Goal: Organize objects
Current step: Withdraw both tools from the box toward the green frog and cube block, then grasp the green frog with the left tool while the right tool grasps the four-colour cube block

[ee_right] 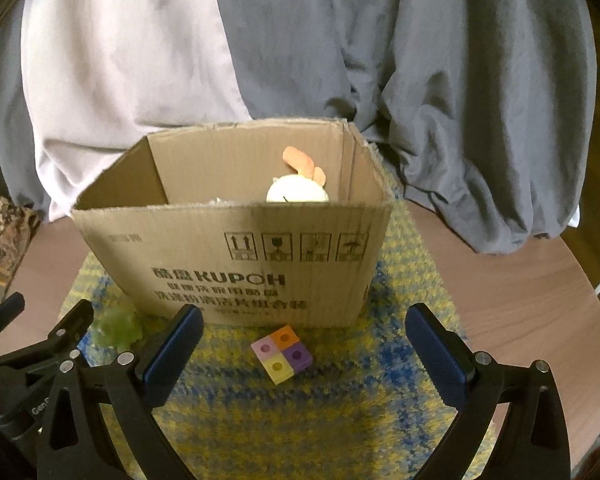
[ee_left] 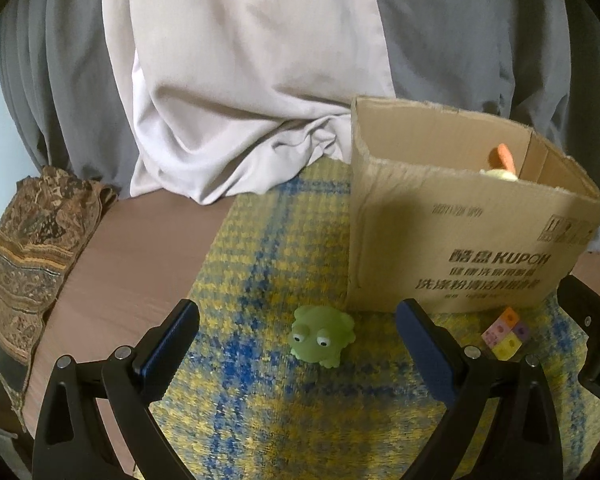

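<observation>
My left gripper (ee_left: 298, 334) is spread wide, its blue pads (ee_left: 168, 344) standing well apart with nothing between them but air, and my right gripper (ee_right: 304, 344) is spread just as wide and holds nothing either. Nearest to me, in line with the gap of the left tongs, a small green frog toy (ee_left: 322, 336) sits upright on the yellow-and-blue woven mat (ee_left: 260, 248), facing me with its two bulging eyes, touching neither pad. To the right of it, in line with the gap of my right tongs, lies a block of four joined cubes (ee_right: 282, 353), pink, orange, purple and yellow, flat on the same mat and clear of both fingers. Just beyond both toys stands the open cardboard box (ee_right: 236, 268), printed KUPOH on its near wall, resting on the mat; the frog and the block lie just in front of that wall. Inside the box, toward its far right corner, I see a pale round plush with orange parts (ee_right: 298, 190), though the near wall hides most of it, so I cannot tell what it is. At the far left a patterned brown cloth (ee_left: 32, 248) lies on the wooden table (ee_left: 132, 248), and behind everything hang grey and white drapes (ee_right: 340, 52).
</observation>
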The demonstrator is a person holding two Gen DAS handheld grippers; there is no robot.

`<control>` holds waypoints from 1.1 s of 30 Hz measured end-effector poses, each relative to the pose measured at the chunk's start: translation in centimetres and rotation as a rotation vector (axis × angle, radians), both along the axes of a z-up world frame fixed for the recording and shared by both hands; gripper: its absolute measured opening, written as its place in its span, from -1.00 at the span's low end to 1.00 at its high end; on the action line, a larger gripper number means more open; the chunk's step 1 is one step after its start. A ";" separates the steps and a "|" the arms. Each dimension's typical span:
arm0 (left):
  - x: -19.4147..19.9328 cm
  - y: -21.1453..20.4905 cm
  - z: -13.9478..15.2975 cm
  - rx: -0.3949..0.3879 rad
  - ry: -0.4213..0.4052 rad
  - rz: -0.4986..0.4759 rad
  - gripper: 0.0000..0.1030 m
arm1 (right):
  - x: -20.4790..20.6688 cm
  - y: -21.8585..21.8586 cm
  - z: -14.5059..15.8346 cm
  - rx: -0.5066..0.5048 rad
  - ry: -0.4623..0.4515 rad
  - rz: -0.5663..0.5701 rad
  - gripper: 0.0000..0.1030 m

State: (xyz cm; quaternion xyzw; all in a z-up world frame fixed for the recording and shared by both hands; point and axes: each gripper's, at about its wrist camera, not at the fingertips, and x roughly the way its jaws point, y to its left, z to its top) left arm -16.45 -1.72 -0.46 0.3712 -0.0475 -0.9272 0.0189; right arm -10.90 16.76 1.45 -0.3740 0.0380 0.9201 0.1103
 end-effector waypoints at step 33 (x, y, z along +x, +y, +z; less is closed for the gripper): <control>-3.0 -0.9 -7.5 0.043 -0.141 0.014 0.60 | -3.3 -0.3 -7.5 -0.044 -0.170 0.016 0.97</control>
